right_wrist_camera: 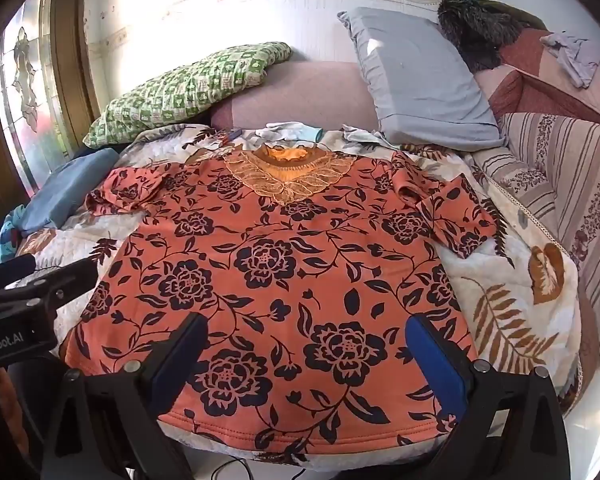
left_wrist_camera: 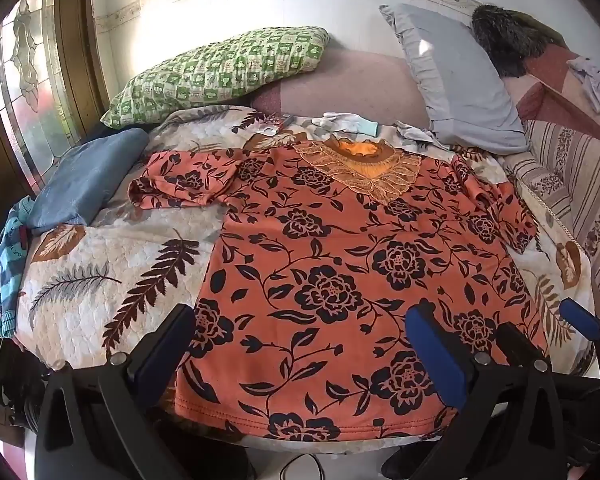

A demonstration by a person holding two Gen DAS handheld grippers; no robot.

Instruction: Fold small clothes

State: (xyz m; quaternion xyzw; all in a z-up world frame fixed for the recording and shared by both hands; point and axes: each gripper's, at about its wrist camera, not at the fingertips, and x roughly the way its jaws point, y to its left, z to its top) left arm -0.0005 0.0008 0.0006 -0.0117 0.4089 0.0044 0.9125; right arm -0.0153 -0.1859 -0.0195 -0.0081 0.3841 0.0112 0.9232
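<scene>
Since the orange floral top [left_wrist_camera: 332, 264] lies spread flat, face up, across the middle of the quilted leaf-print bed [left_wrist_camera: 100, 280] with both short sleeves out, you have no fold made yet. Your left gripper [left_wrist_camera: 300, 344] and right gripper [right_wrist_camera: 304, 356] hover over its stitched near hem, jaws wide and empty; the soft knit carries a lace collar at the far end.
</scene>
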